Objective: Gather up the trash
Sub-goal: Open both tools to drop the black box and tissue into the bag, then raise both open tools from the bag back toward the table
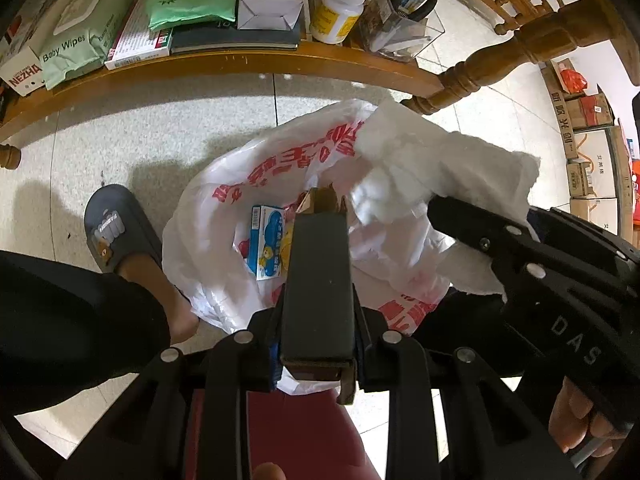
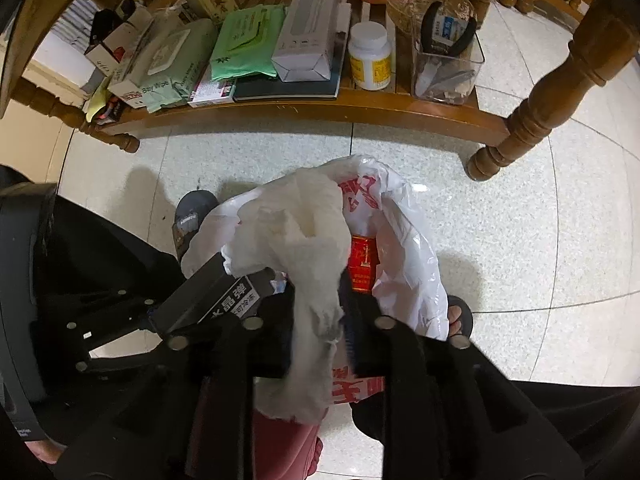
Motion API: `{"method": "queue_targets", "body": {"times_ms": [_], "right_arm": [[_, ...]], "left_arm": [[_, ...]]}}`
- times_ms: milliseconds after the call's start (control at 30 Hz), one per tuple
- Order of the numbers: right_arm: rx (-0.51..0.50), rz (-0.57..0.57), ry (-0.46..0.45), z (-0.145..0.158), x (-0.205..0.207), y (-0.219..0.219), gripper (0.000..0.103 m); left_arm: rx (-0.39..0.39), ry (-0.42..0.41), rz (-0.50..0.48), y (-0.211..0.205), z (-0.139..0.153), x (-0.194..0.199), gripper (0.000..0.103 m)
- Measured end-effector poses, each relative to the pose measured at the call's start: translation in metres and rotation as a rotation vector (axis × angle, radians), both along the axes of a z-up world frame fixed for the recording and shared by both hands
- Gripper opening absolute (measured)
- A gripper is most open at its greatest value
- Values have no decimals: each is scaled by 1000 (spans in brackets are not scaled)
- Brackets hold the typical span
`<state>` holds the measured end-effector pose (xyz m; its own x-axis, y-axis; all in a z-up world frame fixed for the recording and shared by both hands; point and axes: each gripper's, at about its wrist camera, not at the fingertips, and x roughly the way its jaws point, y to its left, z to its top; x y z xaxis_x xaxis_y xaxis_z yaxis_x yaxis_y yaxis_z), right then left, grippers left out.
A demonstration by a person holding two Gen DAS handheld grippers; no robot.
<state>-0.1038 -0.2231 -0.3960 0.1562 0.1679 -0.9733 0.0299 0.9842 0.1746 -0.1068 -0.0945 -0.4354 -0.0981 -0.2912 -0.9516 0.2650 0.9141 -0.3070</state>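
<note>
- Directly below both grippers, a white plastic bag with red print is seen standing open on the tiled floor; in the left wrist view it fills the middle of the picture.
- Inside the bag a small blue carton is visible at about 9 o'clock from the bag's mouth, and in the right wrist view a red packet lies at about 3 o'clock.
- A long black box is clamped between the jaws of the left gripper — its far end, torn open, points down into the bag.
- A crumpled white tissue hangs between the jaws of the right gripper; the jaws stand apart around it, and the pads are not seen pressing on it.
- In the left wrist view the right gripper enters from 3 o'clock, the tissue draped over its tip.
- A slippered foot is set on the floor at 9 o'clock from the bag, just beside it.
- At 12 o'clock, well apart from the bag, a low wooden shelf carries wipe packs, a white box, a pill bottle and a clear container.
</note>
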Motion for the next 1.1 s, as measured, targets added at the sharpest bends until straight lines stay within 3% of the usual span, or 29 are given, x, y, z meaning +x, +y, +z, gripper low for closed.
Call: {"method": "queue_targets", "body": {"times_ms": [33,67,100,133,267,1100], "right_arm": [[-3,-5,1,0,0,-1,50],[-2,-9,2,0,0,-1,51],[-5,-10,3,-1,0,-1,52],[-6,-11,5,-1,0,-1,58],[1,-34,6,0,0,-4,65],[30,-66,-40,14,-5,-7,67]], "left_arm": [[3,-1,2,0,0,1,28],[5,-4,5,0,1,1,34],[6,-6,11,1,2,2,50],[10,-8,17,2,2,3,57],[9,-16,23,5,5,3,76],[10,-48,49,10,14,6,76]]}}
